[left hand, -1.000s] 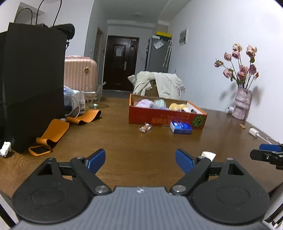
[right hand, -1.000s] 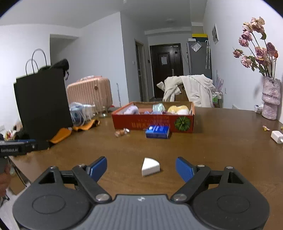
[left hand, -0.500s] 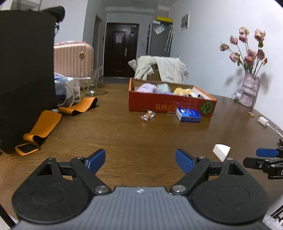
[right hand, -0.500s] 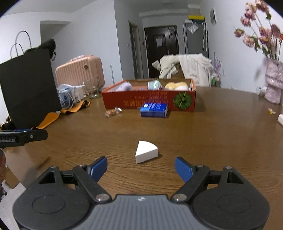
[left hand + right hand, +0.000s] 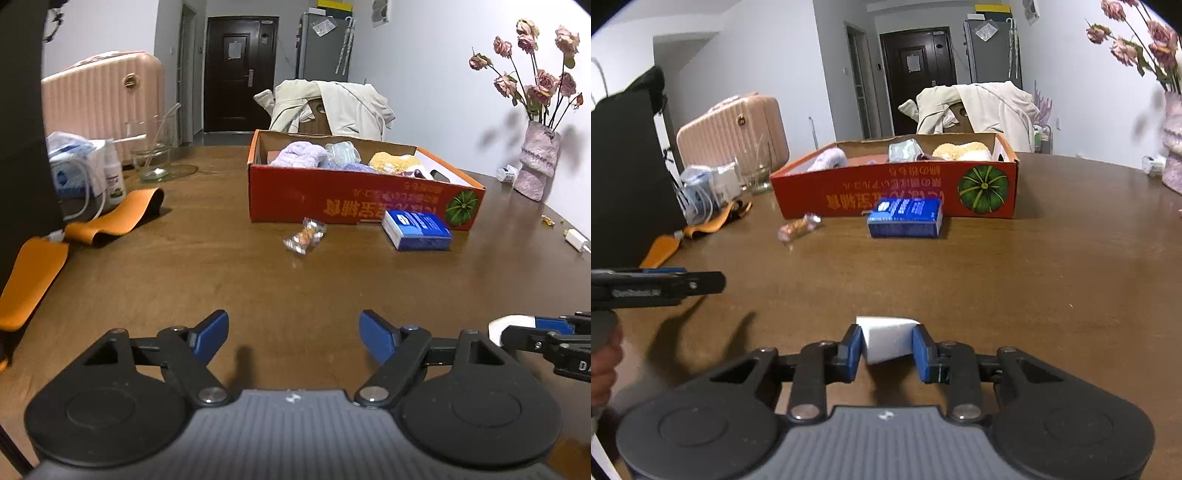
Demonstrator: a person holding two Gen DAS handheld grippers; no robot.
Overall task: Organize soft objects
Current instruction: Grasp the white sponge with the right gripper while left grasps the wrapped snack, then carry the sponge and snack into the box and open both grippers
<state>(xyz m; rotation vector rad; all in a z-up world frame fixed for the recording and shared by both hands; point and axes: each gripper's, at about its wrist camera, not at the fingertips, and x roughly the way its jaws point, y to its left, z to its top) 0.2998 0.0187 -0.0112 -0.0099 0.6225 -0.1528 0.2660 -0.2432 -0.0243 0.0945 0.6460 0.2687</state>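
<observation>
A white foam wedge lies on the brown table near its front edge. My right gripper is closing on it, and both blue pads touch its sides. In the left wrist view the wedge shows at the right gripper's tips. My left gripper hovers over bare table to the left, its jaws closing slightly but still wide, with nothing between them. At the back stands a red cardboard box holding purple, pale green and yellow soft items.
A blue packet and a wrapped candy lie in front of the box. On the left are a black bag, an orange strap, a glass bowl and a bottle. A vase and a charger are on the right.
Both grippers moved forward and lower over the table. The right gripper's jaws came together around the white wedge. The left jaws narrowed a little.
</observation>
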